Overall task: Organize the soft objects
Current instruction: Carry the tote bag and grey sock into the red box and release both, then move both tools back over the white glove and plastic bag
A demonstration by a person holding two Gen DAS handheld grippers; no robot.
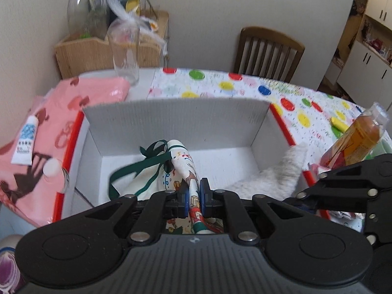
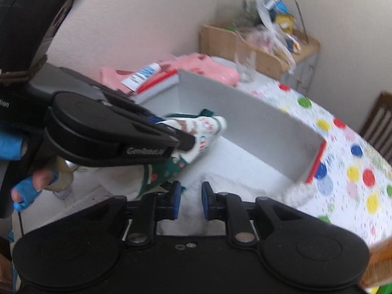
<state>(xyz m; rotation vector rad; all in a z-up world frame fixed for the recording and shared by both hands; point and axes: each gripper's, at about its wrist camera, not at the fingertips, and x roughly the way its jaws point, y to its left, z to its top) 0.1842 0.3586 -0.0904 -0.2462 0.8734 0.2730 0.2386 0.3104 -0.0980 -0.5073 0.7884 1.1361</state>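
Observation:
A white printed cloth (image 1: 182, 161) with green trim and ribbons hangs into a white box (image 1: 176, 122) with red edges. My left gripper (image 1: 194, 191) is shut on this cloth, its blue pads pressed to a fold of it. The right wrist view shows the same grip from the side, the left gripper (image 2: 188, 142) holding the printed cloth (image 2: 205, 127) above the box (image 2: 245, 127) floor. A pale fluffy towel (image 1: 269, 178) lies in the box's right part. My right gripper (image 2: 191, 201) is over the fluffy towel (image 2: 232, 171), pads apart, nothing pressed between them.
A pink cloth (image 1: 73, 112) with a white tube (image 1: 24, 139) lies left of the box. Behind stand a drinking glass (image 1: 125, 51) and a wooden crate (image 1: 98, 54) of clutter. An amber bottle (image 1: 355, 137) lies right of the box on the dotted tablecloth (image 1: 245, 85). A chair (image 1: 267, 51) stands beyond.

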